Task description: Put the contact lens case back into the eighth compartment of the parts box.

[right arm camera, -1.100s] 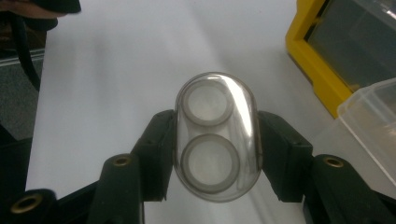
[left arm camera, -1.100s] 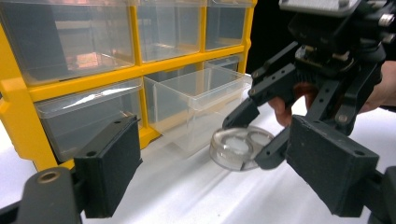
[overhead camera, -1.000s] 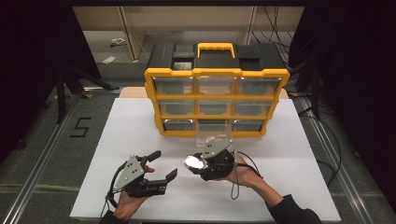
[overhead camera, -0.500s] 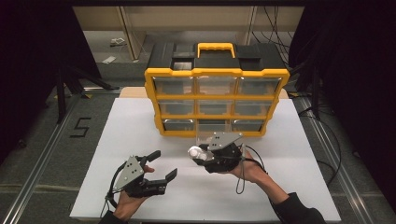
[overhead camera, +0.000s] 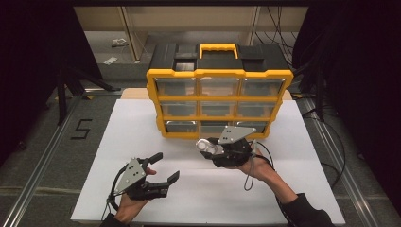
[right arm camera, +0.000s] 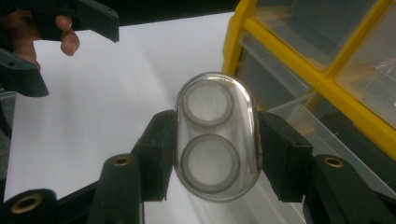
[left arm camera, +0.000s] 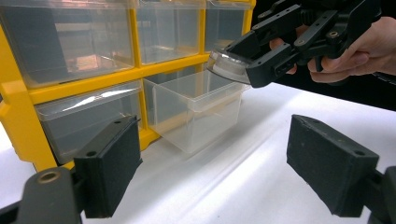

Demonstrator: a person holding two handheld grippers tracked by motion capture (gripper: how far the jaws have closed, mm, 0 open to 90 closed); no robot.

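Clear oval plastic piece [right arm camera: 216, 136] with two grey rings inside is sitting clamped between the pads of the right gripper [overhead camera: 208, 147], one pad pressing on each long side. In the left gripper view the same piece [left arm camera: 228, 67] is hanging just above and beside the pulled-out clear drawer [left arm camera: 196, 108] in the bottom row of the yellow organiser [overhead camera: 218, 101]; it is not touching the drawer. The right gripper is hovering in front of the organiser's bottom middle compartment, off the bench.

Left gripper [overhead camera: 161, 166] is resting near the front left of the bench, jaws standing wide apart with nothing between them, well apart from the organiser and the right gripper.

White bench top [overhead camera: 142, 123] is carrying the organiser, which is standing upright with its black back and yellow handle [overhead camera: 218, 48] on top. Grey floor [overhead camera: 42, 142] with a black marking is lying left of the bench, and dark curtains are closing off both sides.
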